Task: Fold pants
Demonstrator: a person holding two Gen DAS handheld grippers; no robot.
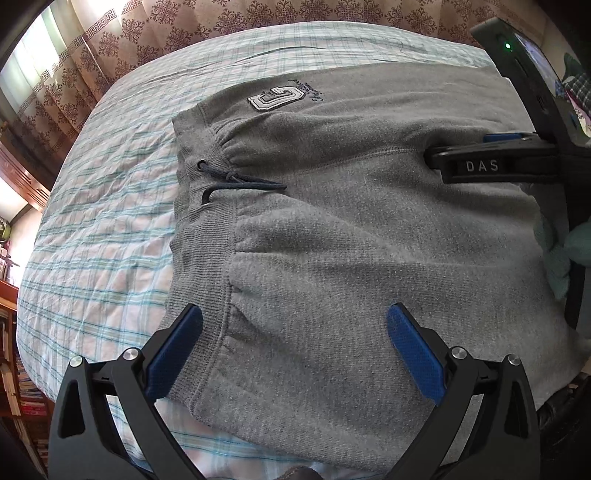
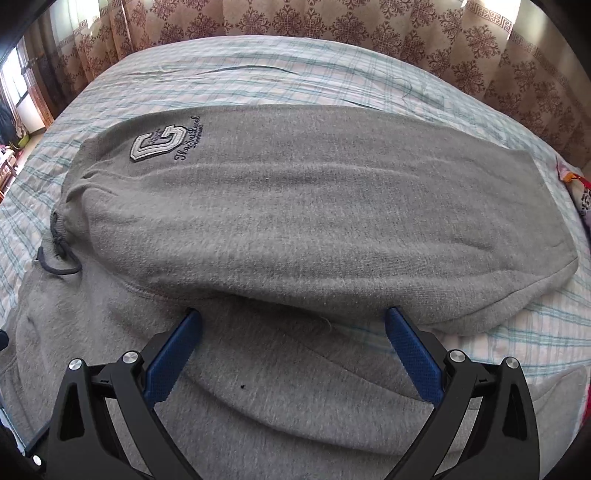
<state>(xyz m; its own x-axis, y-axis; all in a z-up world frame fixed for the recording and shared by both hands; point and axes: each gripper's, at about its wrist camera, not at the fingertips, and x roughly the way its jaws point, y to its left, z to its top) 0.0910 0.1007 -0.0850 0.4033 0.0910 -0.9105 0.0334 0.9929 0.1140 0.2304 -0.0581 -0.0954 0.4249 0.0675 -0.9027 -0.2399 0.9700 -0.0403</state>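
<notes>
Two grippers work over one pair of grey fleece sweatpants [image 1: 351, 229] spread on a bed with a white sheet checked in teal and pink [image 1: 103, 206]. In the left wrist view the left gripper [image 1: 293, 347] hovers low over the ribbed waistband [image 1: 199, 258], its blue-padded jaws spread wide and holding nothing; the left pad sits just above the waistband's near edge and the right pad over the fleece of the near leg. A dark navy drawstring [image 1: 236, 181] is tied at the middle of the waistband and trails onto the fabric. Beyond it, a grey and white embroidered letter patch [image 1: 277, 98] with dark script beside it marks the far hip.

At the right of that same view the right gripper [image 1: 465, 162] reaches in sideways, its black finger lettered "DAS" lying on the fabric near the centre seam. Seen from the right wrist, the right gripper [image 2: 293, 347] has its jaws released and wide apart, gripping nothing, with both tips at the fold line where the far leg [image 2: 332, 206] rises in a rounded ridge above the near leg [image 2: 258, 398]. The far leg's hem lies at the right on the sheet.

A beige curtain with maroon floral medallions [image 2: 332, 22] hangs behind the bed. Shelves of books [image 1: 22, 387] stand at the lower left of the left wrist view.
</notes>
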